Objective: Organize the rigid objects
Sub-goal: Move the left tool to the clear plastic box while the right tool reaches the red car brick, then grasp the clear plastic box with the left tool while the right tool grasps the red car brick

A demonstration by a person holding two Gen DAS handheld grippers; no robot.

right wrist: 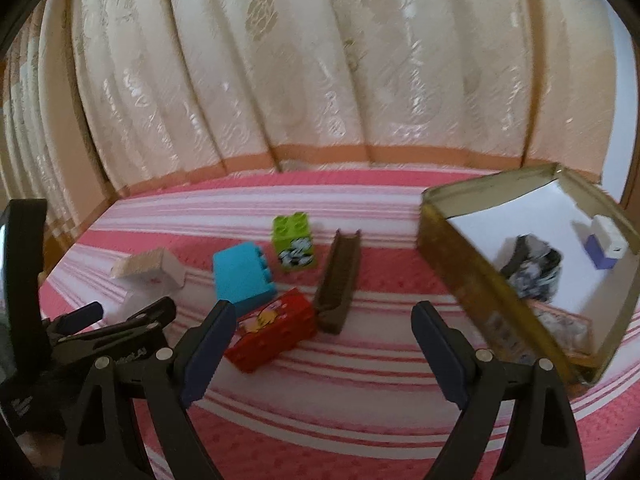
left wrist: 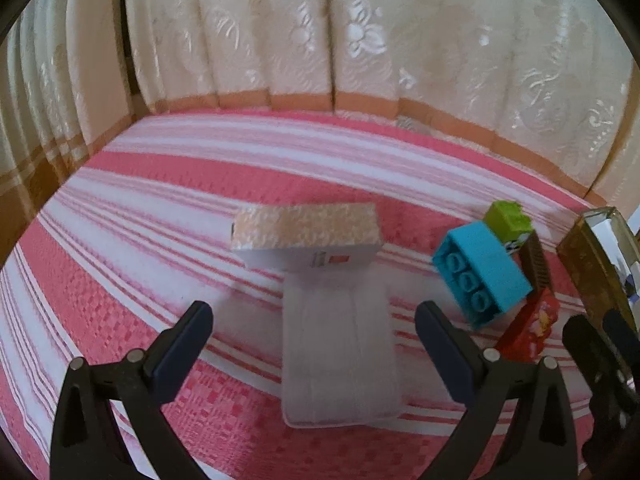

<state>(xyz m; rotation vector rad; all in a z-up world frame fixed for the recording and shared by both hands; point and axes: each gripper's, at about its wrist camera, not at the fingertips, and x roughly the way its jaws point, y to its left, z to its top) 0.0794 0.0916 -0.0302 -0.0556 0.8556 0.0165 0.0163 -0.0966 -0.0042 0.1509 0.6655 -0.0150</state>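
Faintly, unreadable lettering on left tool

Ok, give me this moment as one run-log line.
left claw: open, over white box | right claw: open, empty, near red block | tin: partly filled | blue block, green block: loose

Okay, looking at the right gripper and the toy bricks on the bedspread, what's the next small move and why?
Probably ease the right gripper forward and down onto the red brick. Its jaws stand open and empty, the red brick lies nearest between them, and the open tin holding other items sits just to its right.
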